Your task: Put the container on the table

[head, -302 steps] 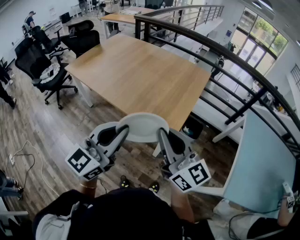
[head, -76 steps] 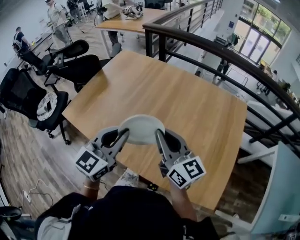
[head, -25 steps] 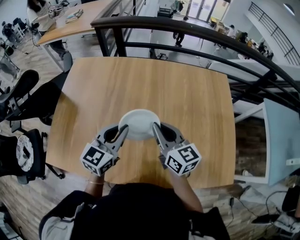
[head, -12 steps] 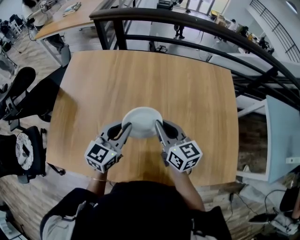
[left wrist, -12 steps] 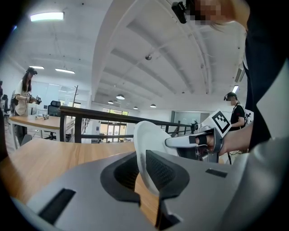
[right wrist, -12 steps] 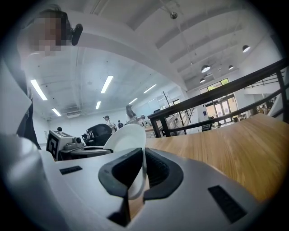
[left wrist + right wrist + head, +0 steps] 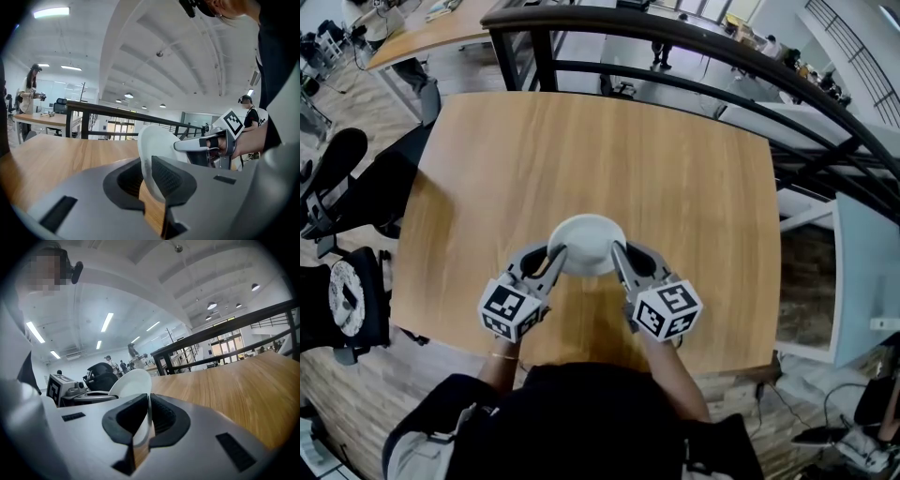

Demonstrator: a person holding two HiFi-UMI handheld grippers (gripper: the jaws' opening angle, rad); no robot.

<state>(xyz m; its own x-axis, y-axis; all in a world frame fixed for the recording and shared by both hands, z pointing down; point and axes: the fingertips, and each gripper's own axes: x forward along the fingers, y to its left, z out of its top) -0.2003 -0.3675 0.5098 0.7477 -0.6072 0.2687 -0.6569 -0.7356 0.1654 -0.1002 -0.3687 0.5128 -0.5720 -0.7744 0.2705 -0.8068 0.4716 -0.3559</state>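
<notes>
We've dropped closer: left claw (image 7: 557, 253) and right claw (image 7: 617, 250) clamp opposite rims of the container (image 7: 586, 242), surface (image 7: 581, 141) straight below it.

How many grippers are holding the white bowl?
2. The left gripper pinches the bowl at its left rim, and the right gripper pinches its right rim.

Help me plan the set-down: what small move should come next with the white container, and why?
Probably lower the container straight down onto the table before releasing. The left gripper and right gripper are each shut on opposite sides of its rim, over bare wood, and its base doesn't clearly touch yet.
</notes>
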